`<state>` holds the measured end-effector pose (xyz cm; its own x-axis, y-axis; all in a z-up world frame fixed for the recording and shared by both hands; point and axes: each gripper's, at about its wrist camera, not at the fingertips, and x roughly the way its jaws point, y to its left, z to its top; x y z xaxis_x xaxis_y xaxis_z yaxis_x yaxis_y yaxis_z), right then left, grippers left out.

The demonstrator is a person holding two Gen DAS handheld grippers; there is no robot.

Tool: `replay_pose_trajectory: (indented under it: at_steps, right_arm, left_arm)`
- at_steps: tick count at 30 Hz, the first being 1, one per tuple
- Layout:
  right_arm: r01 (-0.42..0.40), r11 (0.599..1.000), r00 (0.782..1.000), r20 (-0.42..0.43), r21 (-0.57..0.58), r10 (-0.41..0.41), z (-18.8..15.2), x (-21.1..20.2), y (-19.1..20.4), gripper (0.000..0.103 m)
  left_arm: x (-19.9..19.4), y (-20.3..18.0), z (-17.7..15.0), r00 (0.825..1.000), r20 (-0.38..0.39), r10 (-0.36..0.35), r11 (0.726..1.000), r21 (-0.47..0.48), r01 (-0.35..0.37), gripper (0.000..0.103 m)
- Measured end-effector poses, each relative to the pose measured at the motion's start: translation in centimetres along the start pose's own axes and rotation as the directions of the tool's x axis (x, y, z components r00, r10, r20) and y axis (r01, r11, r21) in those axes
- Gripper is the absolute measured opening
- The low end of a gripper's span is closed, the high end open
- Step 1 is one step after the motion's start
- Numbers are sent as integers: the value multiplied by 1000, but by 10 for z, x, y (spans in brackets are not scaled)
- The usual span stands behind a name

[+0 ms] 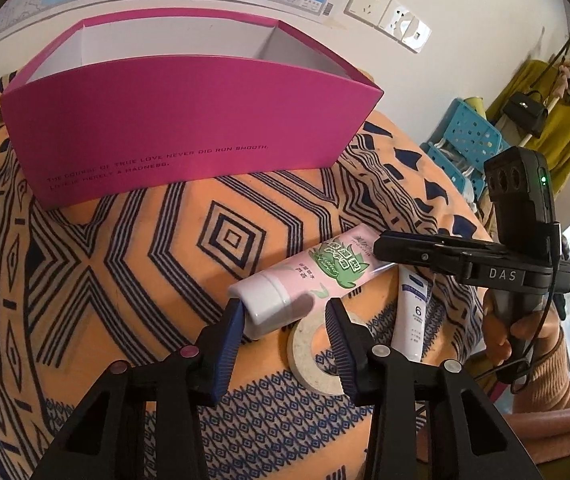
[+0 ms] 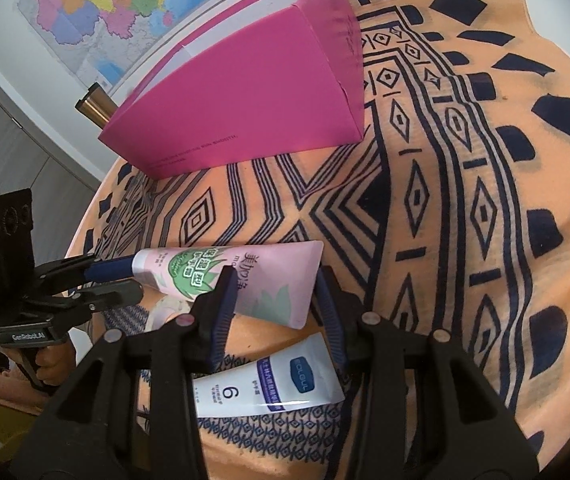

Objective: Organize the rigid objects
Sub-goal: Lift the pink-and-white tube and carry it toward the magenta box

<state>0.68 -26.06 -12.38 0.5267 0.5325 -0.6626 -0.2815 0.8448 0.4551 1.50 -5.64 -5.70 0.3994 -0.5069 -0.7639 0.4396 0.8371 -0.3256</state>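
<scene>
The counter (image 1: 133, 248), draped in an orange cloth with dark blue patterns, carries everything. At its far side stands the magenta box (image 1: 189, 128), open at the top and seemingly empty inside, the likely place for the items.

Nearer lies the pink tube (image 1: 317, 276), flat on the cloth, its white cap (image 1: 263, 300) pointing toward the left tool (image 1: 285, 320) and its flat crimped end toward the right tool (image 2: 273, 292). The left tool straddles the cap end: its left pad touches the cap, while the right pad stands just off it, so the grip does not look closed. The right tool brackets the crimped tail with a gap on both sides, part-open and holding nothing.

Just beside the pink tube lies the white tube (image 2: 273, 380) marked with a 6, under the right tool and untouched. A pale ring (image 1: 317, 356), like a tape roll, lies partly beneath the pink tube's cap end.

The pink tube looks light, with a soft, squeezable body and a smooth, likely slippery skin. The cap is the stiff part and the surest hold; the crimped tail is thin and flat, firm across its seam, but may slide out of the pads. A pinch mid-body would dent it and could let it sag or rotate.
</scene>
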Motion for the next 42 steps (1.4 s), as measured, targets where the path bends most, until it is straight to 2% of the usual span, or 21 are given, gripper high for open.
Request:
replay_pose_trajectory:
  at_steps: [9,23,42]
  right_arm:
    - [18,1000,1000,7,-16,-18,1,-1,5,44]
    - [26,996,996,90,-83,-19,15,-28,27,44]
    - [38,982,980,199,-187,0,52,-55,62,44]
  left_arm:
    - [-3,-5,2,1000,15,13,1000,10,-13,42]
    - [-29,-8,18,996,86,22,999,24,-24,42]
    - [-62,-12,50,976,209,58,996,54,-71,44]
